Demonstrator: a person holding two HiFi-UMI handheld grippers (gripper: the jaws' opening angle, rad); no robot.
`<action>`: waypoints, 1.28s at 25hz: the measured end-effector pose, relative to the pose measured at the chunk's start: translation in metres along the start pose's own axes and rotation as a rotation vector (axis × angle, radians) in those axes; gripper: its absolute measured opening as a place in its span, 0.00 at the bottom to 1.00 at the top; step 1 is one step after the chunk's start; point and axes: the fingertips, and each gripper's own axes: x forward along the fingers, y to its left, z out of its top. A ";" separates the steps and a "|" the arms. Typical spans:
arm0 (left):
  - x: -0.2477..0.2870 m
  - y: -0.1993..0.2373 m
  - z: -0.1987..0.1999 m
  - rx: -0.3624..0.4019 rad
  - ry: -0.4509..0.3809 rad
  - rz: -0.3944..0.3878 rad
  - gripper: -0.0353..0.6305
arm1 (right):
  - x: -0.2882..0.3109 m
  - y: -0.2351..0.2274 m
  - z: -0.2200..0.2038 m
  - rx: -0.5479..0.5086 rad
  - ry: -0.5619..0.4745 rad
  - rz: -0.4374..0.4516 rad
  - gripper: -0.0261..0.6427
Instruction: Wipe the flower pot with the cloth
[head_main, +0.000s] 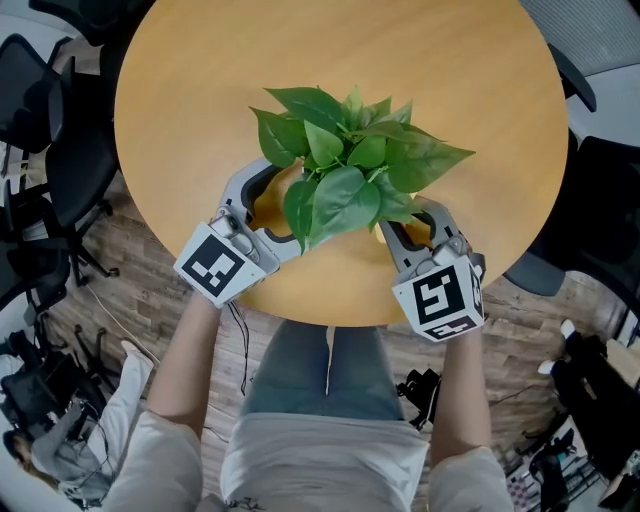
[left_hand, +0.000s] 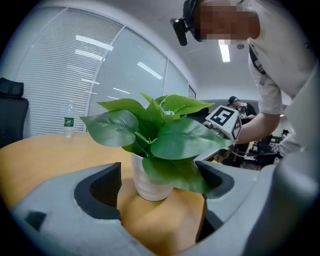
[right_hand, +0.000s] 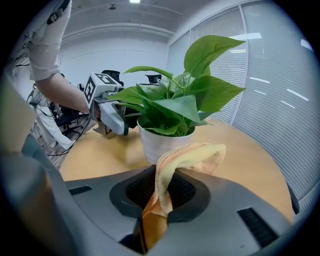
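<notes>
Left gripper view: bottle (left_hand: 69, 117) beyond flower pot (left_hand: 149, 183), its green label (left_hand: 68, 122) unreadable.

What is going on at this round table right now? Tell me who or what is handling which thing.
A person stands at a round wooden table with a gripper in each hand, working on a white flower pot that holds a leafy plant. The right gripper is shut on an orange-yellow cloth, held up close to the pot; contact cannot be told. The left gripper is open, with its jaws on either side of the pot and not closed on it.
</notes>
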 end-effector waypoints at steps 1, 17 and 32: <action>0.000 0.001 0.001 0.020 0.008 -0.038 0.74 | 0.000 -0.002 0.001 0.001 0.000 -0.004 0.12; 0.023 0.006 0.015 0.108 0.001 -0.211 0.73 | 0.003 -0.007 0.002 -0.024 0.015 -0.022 0.12; 0.031 0.001 0.017 0.042 -0.028 -0.033 0.72 | 0.010 -0.025 0.006 -0.053 0.052 -0.085 0.12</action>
